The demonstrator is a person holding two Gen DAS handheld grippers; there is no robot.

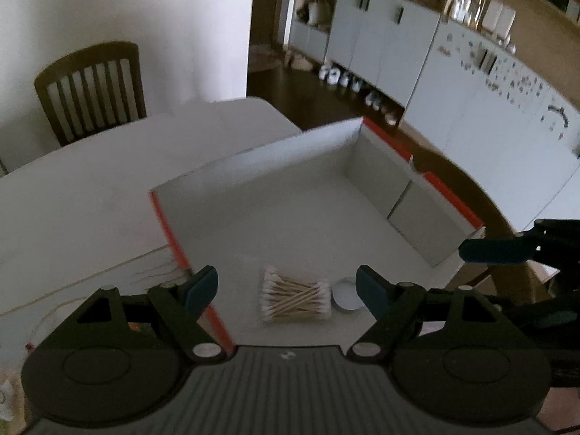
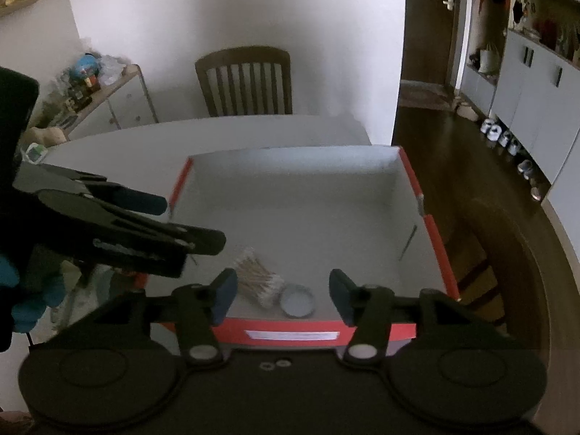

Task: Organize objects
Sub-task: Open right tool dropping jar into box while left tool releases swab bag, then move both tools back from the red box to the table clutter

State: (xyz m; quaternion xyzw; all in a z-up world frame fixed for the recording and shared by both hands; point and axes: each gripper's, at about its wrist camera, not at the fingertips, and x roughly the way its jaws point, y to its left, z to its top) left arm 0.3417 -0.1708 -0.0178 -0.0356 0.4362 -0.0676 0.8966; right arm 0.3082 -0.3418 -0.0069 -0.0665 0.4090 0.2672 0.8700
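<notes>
lying between spread left gripper (image 1: 287, 291) fingers: cotton swabs (image 1: 294, 300).

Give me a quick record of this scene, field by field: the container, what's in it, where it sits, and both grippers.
container: open cardboard box, red outside, white inside
contents: bundle of wooden-stick cotton swabs and a small round shallow metal tin, side by side near one wall
box location: on the white table
left gripper: open, empty, over the box's near end above the swabs
right gripper: open, empty, above the box's near wall
background: dark wooden slat-back chair behind the table
</notes>
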